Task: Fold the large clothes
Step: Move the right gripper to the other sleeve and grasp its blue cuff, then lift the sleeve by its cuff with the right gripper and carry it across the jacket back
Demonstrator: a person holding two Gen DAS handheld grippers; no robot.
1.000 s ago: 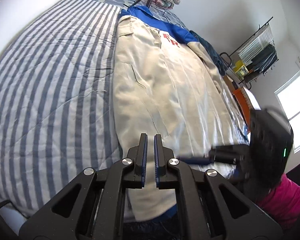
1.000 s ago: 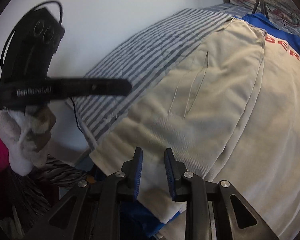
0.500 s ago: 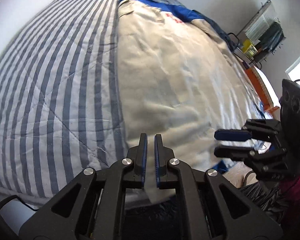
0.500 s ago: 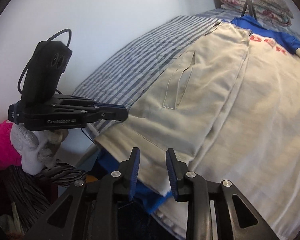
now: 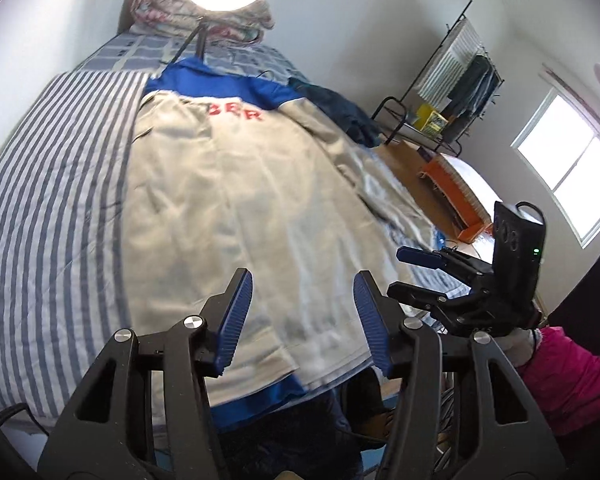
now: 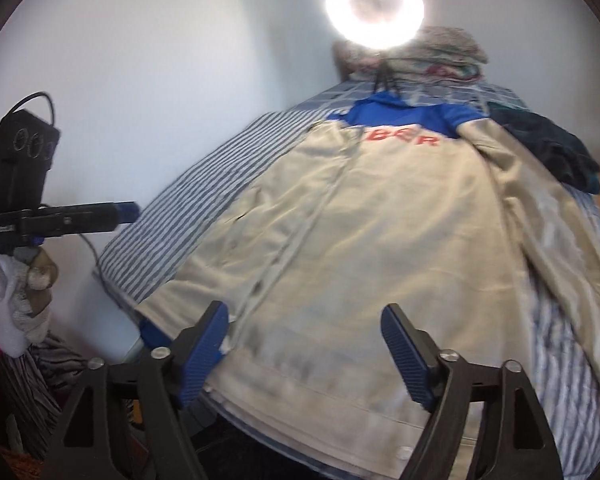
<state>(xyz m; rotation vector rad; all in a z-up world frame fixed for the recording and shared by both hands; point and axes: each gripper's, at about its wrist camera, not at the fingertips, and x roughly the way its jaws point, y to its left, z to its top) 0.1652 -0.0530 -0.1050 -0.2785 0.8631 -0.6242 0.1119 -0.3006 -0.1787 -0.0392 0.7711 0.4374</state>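
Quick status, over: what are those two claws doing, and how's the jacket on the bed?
Left gripper and right gripper opening, nothing between jaws. Beige-and-blue jacket spread flat on striped bed. Dark garment beside it.

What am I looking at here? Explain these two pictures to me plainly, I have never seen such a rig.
There is no robot. A person holds a two-finger clamp tool in each hand, and each tool carries a wide-angle camera looking along its fingers.

One picture is from the left gripper; the right gripper shows at its side, beside a pink sleeve. The other is from the right gripper's own camera, where the left gripper appears above a gloved hand.

A beige jacket with a blue collar and red letters lies spread on a striped bed cover. A ring light shines at the far end.

Both pairs of jaws are opening, and nothing is held.
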